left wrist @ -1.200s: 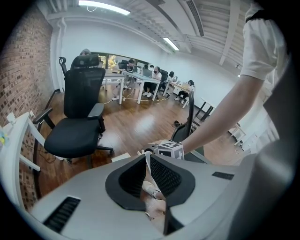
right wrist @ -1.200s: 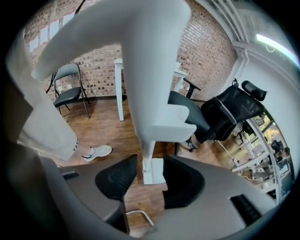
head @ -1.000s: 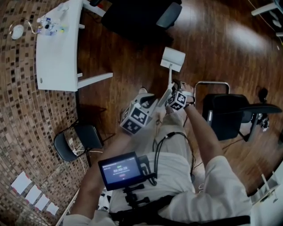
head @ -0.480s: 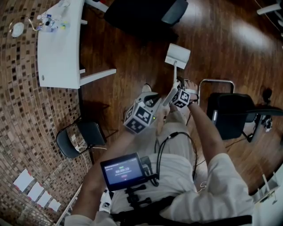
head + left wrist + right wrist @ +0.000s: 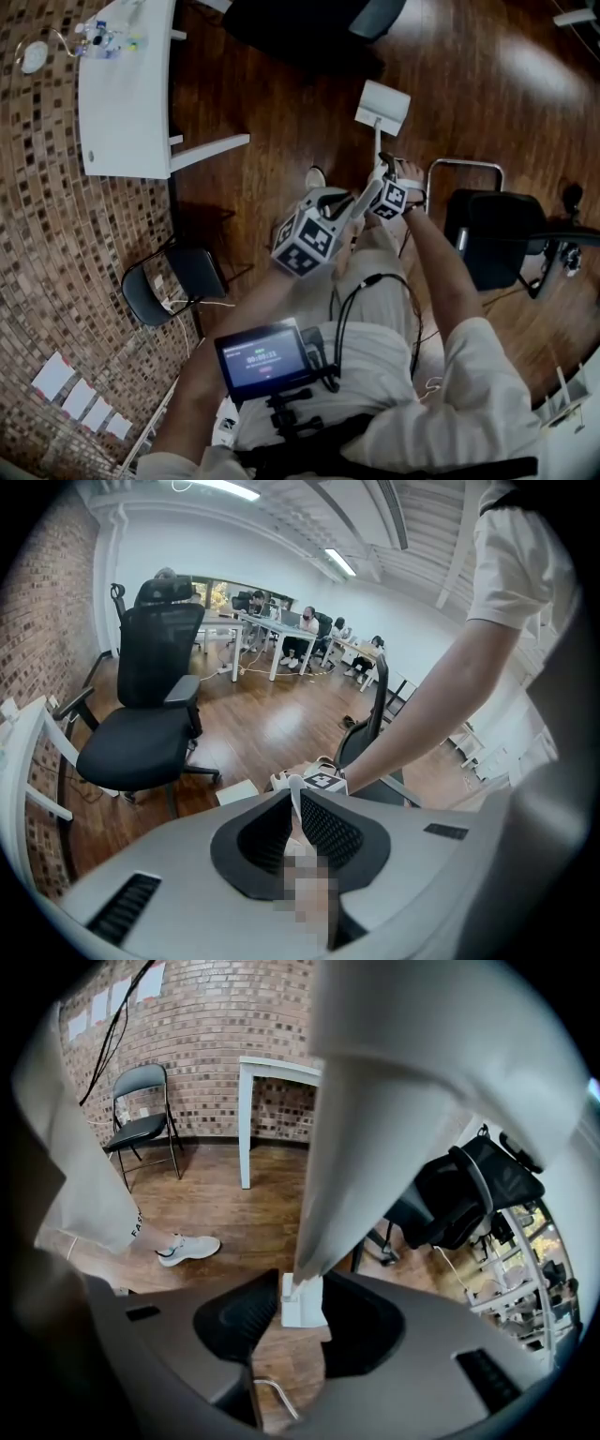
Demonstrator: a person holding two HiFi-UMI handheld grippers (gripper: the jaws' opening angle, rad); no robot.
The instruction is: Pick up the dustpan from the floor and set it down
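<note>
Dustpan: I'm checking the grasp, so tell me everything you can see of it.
The dustpan is white and looks plastic: a flat rectangular pan on a long, slim handle. The handle leans up from the pan toward the person. Both tools are shut on it, the right tool nearer the pan and the left tool near its top end. The pan is over the wood floor; whether it touches the floor can't be told.
</note>
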